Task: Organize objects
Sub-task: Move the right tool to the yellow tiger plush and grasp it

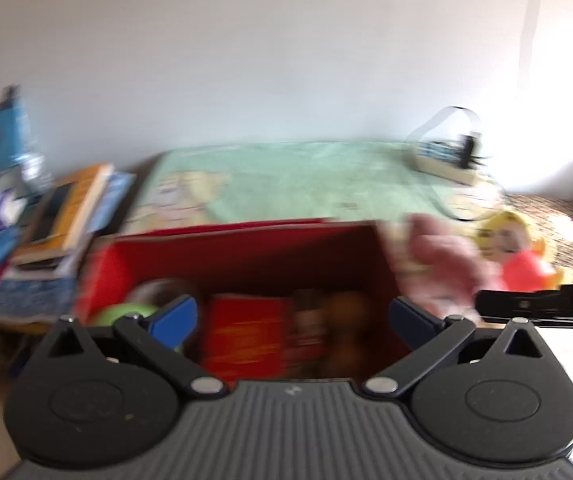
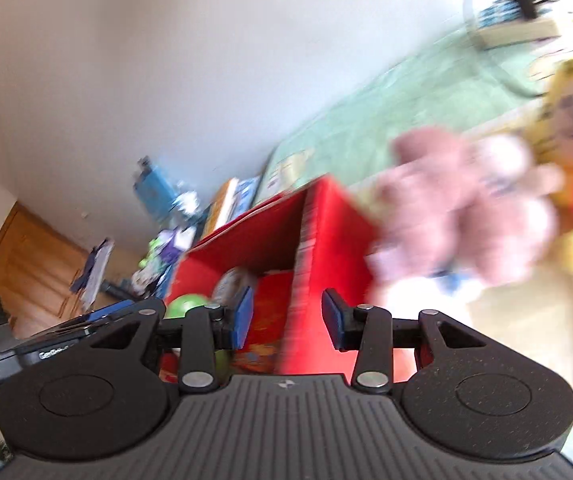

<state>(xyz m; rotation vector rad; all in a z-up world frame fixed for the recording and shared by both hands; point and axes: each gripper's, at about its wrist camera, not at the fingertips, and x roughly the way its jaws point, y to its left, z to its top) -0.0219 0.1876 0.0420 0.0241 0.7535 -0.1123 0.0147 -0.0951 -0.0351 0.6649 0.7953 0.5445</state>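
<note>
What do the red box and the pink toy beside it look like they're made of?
The red open-topped box looks like matte cardboard: thin flat walls with sharp folded edges. The fuzzy pink toy beside it looks like soft plush with a woolly outline, though motion blur leaves that uncertain.

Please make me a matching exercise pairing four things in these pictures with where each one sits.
Things:
1. green ball
2. pink plush toy
3. stack of books
4. yellow-haired doll

Places:
A. left of the red box
B. beyond the pink toy, right of the box
C. inside the red box, left end
D. just outside the box's right wall

Pairs: 1-C, 2-D, 3-A, 4-B
</note>
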